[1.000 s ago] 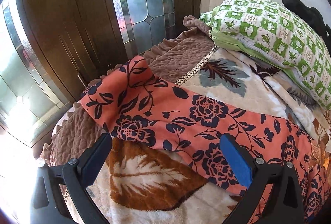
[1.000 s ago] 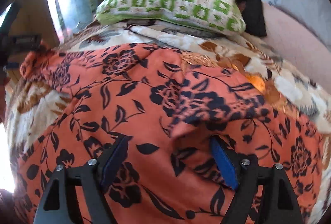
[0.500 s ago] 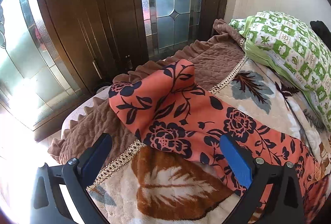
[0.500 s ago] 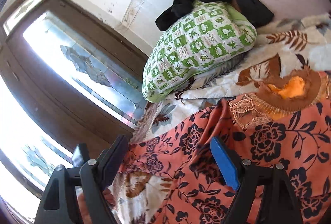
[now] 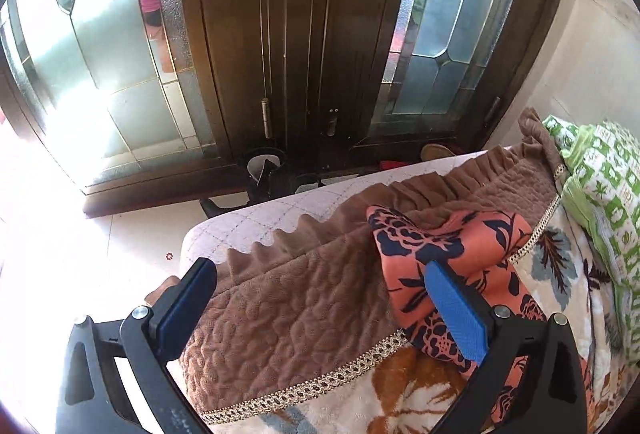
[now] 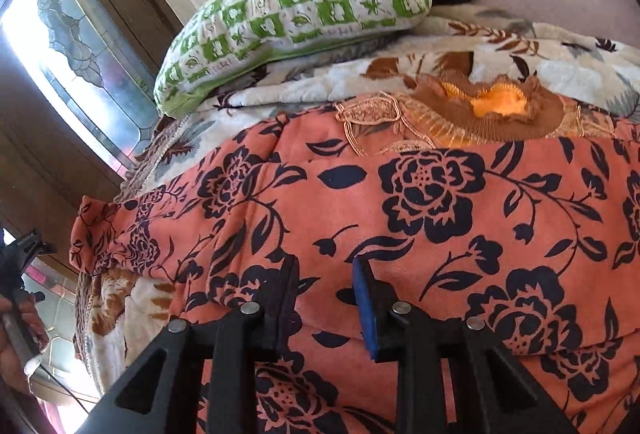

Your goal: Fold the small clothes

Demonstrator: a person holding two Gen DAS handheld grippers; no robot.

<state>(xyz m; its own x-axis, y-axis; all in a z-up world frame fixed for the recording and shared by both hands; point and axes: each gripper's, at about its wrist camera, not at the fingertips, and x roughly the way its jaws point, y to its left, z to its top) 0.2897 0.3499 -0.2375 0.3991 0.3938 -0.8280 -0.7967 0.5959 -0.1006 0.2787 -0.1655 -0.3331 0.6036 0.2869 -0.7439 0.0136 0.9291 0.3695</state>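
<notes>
Right wrist view shows the right gripper [image 6: 324, 298] with fingers apparently pinching the orange floral garment [image 6: 420, 209] spread on the bed [image 5: 280, 306], while the left gripper [image 5: 316, 306] gapes empty, so a one-sided pull may bunch the sleeve [image 5: 448, 250].

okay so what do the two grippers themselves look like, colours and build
Both match: the left gripper and right gripper have black plastic frames with triangular cut-outs, silver round bolt heads at the joints, and flat rectangular fingers faced with textured blue pads. No cables or sleeves show.
</notes>
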